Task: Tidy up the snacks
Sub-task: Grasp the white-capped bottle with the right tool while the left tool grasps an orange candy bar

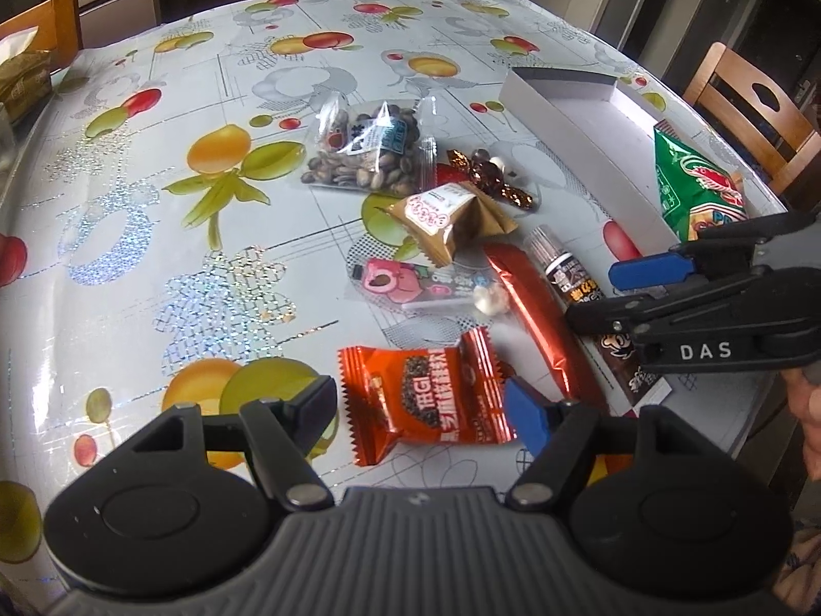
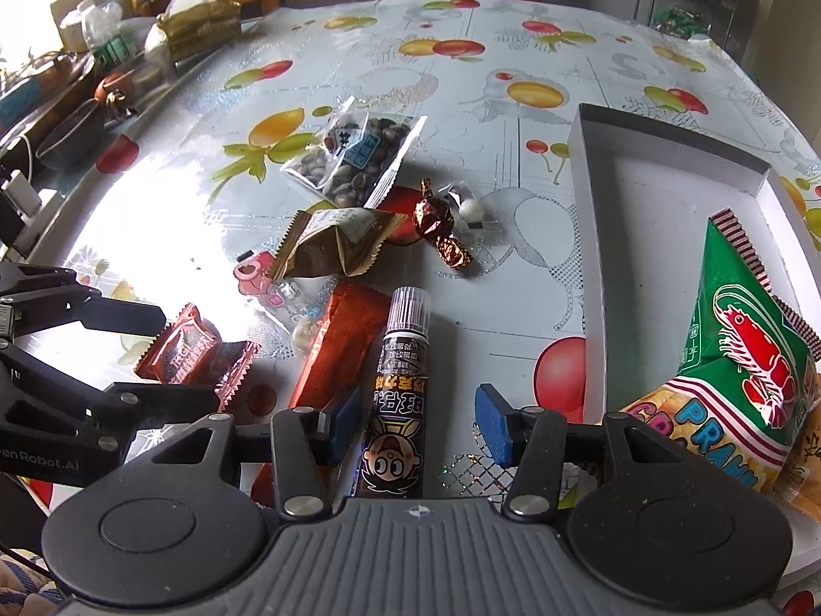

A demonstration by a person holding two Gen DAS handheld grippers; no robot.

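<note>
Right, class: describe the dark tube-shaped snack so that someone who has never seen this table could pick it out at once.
Start at the white cardboard tray on the fruit-patterned tablecloth. Just left of it a dark tube snack lies between the open fingers of the right gripper, beside a long red foil bar. Unlike the flat packets around it, it is round, with a clear ribbed cap and a cartoon face.

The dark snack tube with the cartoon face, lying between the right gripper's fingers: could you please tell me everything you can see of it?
The snack tube is a slim cylinder in glossy dark wrapping, printed with white characters and a cartoon face near its close end, and topped by a clear ribbed cap pointing away from the camera. It lies flat on the fruit-patterned tablecloth, beside a long red foil packet on its left. The right gripper straddles its close end, with gaps showing on both sides.
</note>
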